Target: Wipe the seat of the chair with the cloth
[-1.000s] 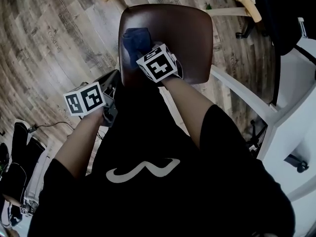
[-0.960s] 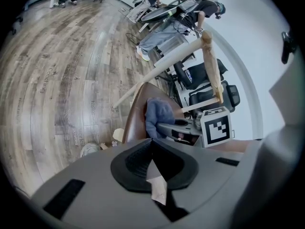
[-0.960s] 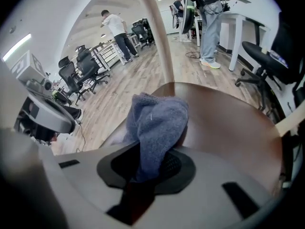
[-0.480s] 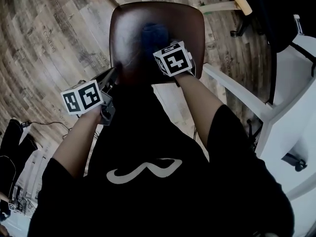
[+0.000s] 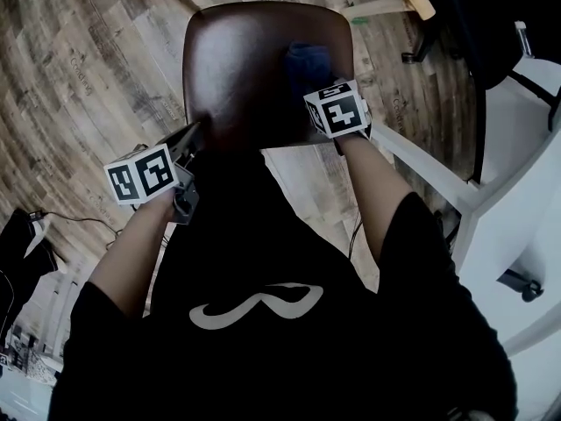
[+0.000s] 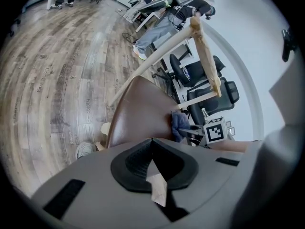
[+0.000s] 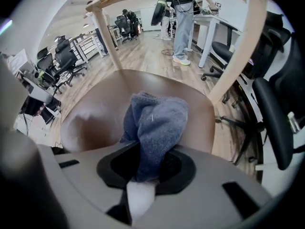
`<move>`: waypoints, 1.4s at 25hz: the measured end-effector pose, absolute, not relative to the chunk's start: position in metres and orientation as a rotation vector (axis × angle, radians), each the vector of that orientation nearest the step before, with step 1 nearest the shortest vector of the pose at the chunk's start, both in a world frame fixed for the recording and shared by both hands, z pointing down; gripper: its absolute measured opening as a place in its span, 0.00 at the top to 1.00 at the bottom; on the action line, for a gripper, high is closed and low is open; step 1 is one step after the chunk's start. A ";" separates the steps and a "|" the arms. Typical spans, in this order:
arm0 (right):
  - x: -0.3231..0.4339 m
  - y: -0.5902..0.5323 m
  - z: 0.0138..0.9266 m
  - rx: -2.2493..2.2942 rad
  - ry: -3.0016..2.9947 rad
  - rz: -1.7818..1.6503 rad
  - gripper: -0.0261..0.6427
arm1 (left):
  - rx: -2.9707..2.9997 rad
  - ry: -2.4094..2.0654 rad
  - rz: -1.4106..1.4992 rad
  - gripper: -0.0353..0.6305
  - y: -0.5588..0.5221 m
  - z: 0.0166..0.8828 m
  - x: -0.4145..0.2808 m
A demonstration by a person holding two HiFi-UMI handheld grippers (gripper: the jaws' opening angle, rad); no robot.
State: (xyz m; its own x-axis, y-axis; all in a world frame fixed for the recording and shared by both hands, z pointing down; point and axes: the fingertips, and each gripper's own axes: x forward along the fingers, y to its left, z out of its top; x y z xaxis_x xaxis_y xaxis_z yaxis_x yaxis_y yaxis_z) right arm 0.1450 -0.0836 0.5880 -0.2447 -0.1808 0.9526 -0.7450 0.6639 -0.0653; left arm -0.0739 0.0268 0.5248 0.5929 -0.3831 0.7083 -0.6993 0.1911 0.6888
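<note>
Right gripper (image 7: 143, 170), clamped on a bunched fold of the cloth (image 7: 155, 120) at the chair seat's (image 5: 237, 68) far right, grips what I judge soft, light fabric, best pinched thick, while my left gripper (image 6: 152, 162) hangs closed, empty.

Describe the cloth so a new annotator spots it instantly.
Find the brown chair seat at the top of the head view. Near its right edge sits a bunched blue-grey cloth, pinched in the right gripper. It is the only soft, blue thing on the glossy seat.
</note>
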 end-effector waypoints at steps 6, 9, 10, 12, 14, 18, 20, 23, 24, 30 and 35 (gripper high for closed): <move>0.185 -0.087 0.588 0.782 -1.725 0.612 0.83 | 1.384 -1.010 0.255 0.93 0.028 0.529 -0.070; 0.205 -0.091 0.588 0.785 -1.688 0.586 0.83 | 1.397 -0.995 0.269 0.93 0.031 0.529 -0.063; 0.212 -0.092 0.588 0.786 -1.677 0.576 0.83 | 1.400 -0.992 0.273 0.93 0.032 0.529 -0.062; 0.223 -0.094 0.587 0.797 -1.656 0.568 0.83 | 1.397 -0.997 0.269 0.93 0.033 0.529 -0.064; 0.232 -0.093 0.587 0.814 -1.640 0.578 0.83 | 1.381 -1.021 0.254 0.93 0.034 0.531 -0.071; 0.244 -0.093 0.598 0.821 -1.643 0.592 0.83 | 1.349 -1.065 0.235 0.93 0.032 0.535 -0.082; 0.246 -0.094 0.604 0.818 -1.647 0.589 0.83 | 1.347 -1.068 0.230 0.93 0.031 0.535 -0.082; 0.246 -0.095 0.602 0.832 -1.634 0.595 0.83 | 1.353 -1.069 0.220 0.93 0.030 0.533 -0.081; 0.245 -0.095 0.598 0.837 -1.631 0.600 0.83 | 1.353 -1.070 0.215 0.93 0.031 0.533 -0.081; 0.226 -0.093 0.564 0.863 -1.704 0.605 0.83 | 1.338 -1.082 0.188 0.93 0.034 0.536 -0.082; 0.183 -0.085 0.537 0.850 -1.840 0.676 0.83 | 1.319 -1.109 0.160 0.93 0.038 0.537 -0.089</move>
